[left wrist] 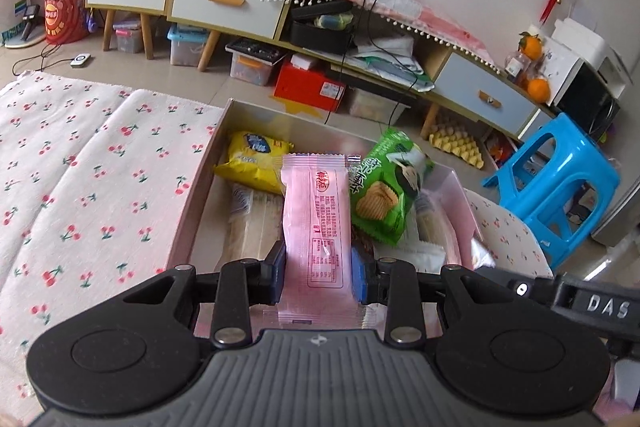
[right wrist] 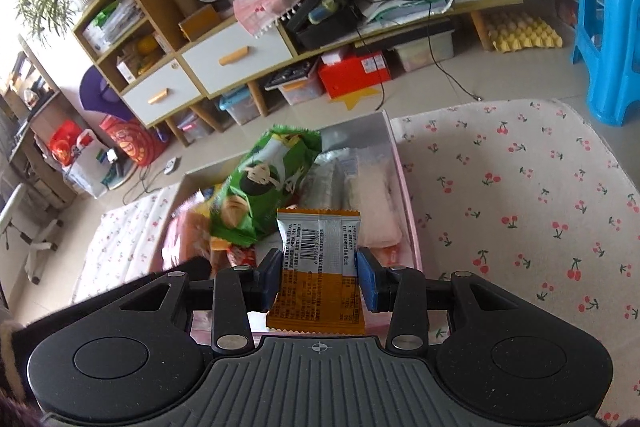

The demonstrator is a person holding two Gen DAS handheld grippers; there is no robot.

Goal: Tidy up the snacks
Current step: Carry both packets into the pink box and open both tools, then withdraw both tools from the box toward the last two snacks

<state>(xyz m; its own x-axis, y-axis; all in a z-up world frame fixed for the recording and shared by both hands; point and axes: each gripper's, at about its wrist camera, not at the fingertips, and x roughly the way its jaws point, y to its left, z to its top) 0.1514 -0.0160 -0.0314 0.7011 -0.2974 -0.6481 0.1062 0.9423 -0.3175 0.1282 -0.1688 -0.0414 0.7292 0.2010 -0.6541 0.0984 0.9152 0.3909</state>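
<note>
My left gripper [left wrist: 318, 277] is shut on a pink snack packet [left wrist: 316, 223] and holds it upright over the pink box [left wrist: 200, 187]. The box holds a yellow biscuit pack [left wrist: 252, 163], a green chip bag [left wrist: 384, 191] and pale wrapped snacks [left wrist: 252, 223]. My right gripper [right wrist: 318, 277] is shut on an orange-and-silver snack packet [right wrist: 318, 267], held over the near end of the same box [right wrist: 406, 195]. The green chip bag [right wrist: 264, 183] stands tilted in the box just beyond it, beside pale packets [right wrist: 372, 203].
The box sits on a cherry-print cloth [left wrist: 80, 179] that also shows in the right wrist view [right wrist: 520, 211]. A blue plastic stool [left wrist: 556, 183] stands to the right. A low cabinet with drawers [left wrist: 216, 3], storage bins and a red box [left wrist: 308, 87] line the far wall.
</note>
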